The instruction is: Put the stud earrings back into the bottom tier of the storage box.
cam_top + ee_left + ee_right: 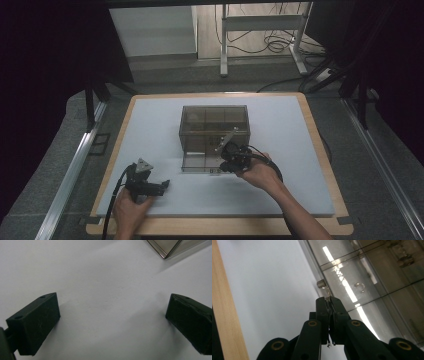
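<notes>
We take the smoked clear box (215,131) at the middle of the white mat (280,190) as our landmark. Nearest to us, well to the near left of the box, our left gripper (162,186) lies low over the mat in the left hand (131,210), its jaws spread wide with nothing but bare mat between them; in the left gripper view one corner of the box (166,247) shows at the top edge, apart from both jaws. Just at the near right corner of the box, our right hand (260,172) holds the right gripper (224,167) against the box's open front flap (200,162). In the right gripper view its jaws (329,305) are pressed together, pinching a small metal latch (323,286) on the edge of the clear panel. Beyond the grippers, the box stands upright, divided into compartments. Past the box, the mat runs to the far wooden edge of the table (215,94).
</notes>
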`<action>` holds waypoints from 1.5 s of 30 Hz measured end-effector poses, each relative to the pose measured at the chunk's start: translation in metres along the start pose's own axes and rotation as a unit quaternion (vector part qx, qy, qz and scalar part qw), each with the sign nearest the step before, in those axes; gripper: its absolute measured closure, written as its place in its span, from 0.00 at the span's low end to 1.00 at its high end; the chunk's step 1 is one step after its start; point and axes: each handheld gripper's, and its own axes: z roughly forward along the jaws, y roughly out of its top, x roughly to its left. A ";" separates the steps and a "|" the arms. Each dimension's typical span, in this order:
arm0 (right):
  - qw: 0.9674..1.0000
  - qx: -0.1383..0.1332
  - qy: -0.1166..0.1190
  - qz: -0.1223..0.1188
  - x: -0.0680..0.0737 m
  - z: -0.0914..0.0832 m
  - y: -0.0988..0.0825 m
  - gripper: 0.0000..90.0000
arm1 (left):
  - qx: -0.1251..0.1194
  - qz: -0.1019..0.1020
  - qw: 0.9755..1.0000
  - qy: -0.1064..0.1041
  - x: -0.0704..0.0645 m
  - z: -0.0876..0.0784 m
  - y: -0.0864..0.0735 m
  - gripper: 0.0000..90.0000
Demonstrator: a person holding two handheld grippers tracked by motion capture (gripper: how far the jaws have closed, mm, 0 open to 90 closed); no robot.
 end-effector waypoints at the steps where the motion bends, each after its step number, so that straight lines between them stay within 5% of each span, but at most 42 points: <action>1: 1.000 -0.003 -0.001 0.001 -0.001 0.000 0.001 0.94 | 0.000 0.000 1.000 0.000 0.000 0.000 0.000 0.00; 20: 0.999 -0.037 -0.017 0.015 -0.011 0.003 0.010 0.94 | 0.000 -0.002 1.000 0.000 0.000 0.000 0.000 0.00; 45: 0.998 -0.033 -0.027 0.045 -0.031 0.041 0.008 0.94 | 0.000 0.000 1.000 0.000 0.000 0.000 0.000 0.00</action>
